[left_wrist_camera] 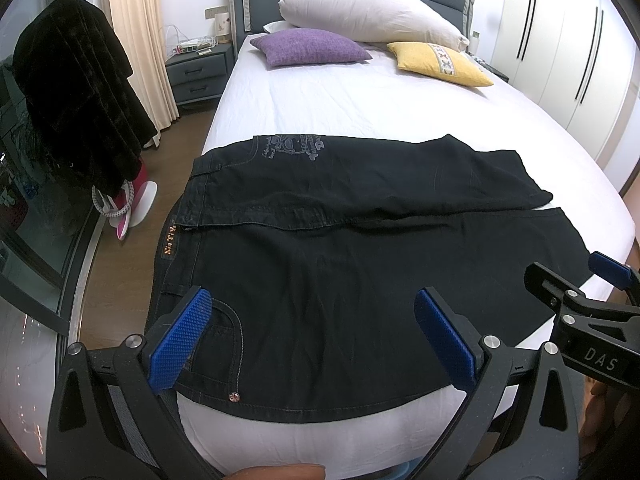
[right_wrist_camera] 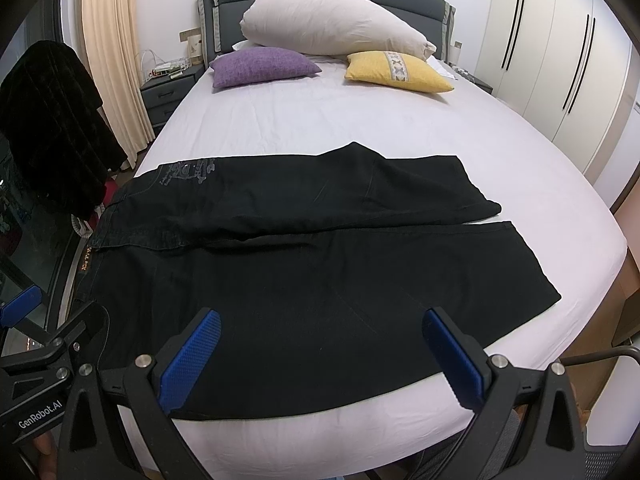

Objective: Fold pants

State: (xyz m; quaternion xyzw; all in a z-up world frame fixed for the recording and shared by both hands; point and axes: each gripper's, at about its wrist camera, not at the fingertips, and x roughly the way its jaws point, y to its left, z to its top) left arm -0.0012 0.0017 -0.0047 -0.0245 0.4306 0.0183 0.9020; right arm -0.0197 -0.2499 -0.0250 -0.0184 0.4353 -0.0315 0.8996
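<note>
Black pants (left_wrist_camera: pixel 340 248) lie flat across the foot of the white bed (left_wrist_camera: pixel 340 96), waistband at the left, both legs running right. The far leg has a grey print near the waist. My left gripper (left_wrist_camera: pixel 314 304) is open above the near waist and pocket area, holding nothing. My right gripper (right_wrist_camera: pixel 320 326) is open above the near leg of the pants (right_wrist_camera: pixel 300 264), holding nothing. The right gripper's fingers also show at the right edge of the left wrist view (left_wrist_camera: pixel 608 270).
Purple pillow (left_wrist_camera: pixel 308 46), yellow pillow (left_wrist_camera: pixel 442 64) and a big white pillow (left_wrist_camera: pixel 372 12) lie at the headboard. A nightstand (left_wrist_camera: pixel 198 76) and a black garment on a stand (left_wrist_camera: pixel 76 92) are left of the bed. White wardrobe (left_wrist_camera: pixel 568 48) at right.
</note>
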